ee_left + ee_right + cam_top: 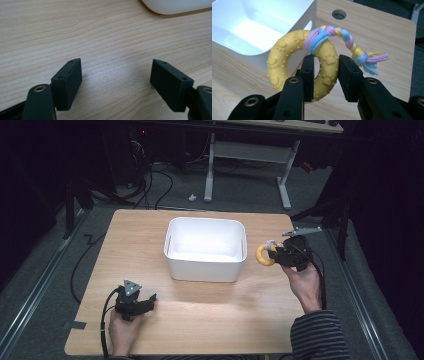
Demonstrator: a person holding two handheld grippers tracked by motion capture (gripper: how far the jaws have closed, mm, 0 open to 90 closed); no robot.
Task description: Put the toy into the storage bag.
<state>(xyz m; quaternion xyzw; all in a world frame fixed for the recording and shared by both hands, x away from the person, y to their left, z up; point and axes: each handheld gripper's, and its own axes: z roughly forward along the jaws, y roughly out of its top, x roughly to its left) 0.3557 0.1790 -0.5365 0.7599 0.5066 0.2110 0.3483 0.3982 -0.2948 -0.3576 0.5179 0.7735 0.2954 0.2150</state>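
Yellow rubber, studded with paw prints — the ring toy sits pinched between the right gripper jaws, its braided pastel rope trailing off, just beside the white bin. The left gripper rests spread wide over bare wooden table — holding nothing.

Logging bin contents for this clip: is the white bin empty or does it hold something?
Empty as far as visible: the white bin shows bare floor; the ring toy is outside, clamped in the right gripper.

Bin sits mid-surface; my left claw near-left of it, my right claw with ring just right.
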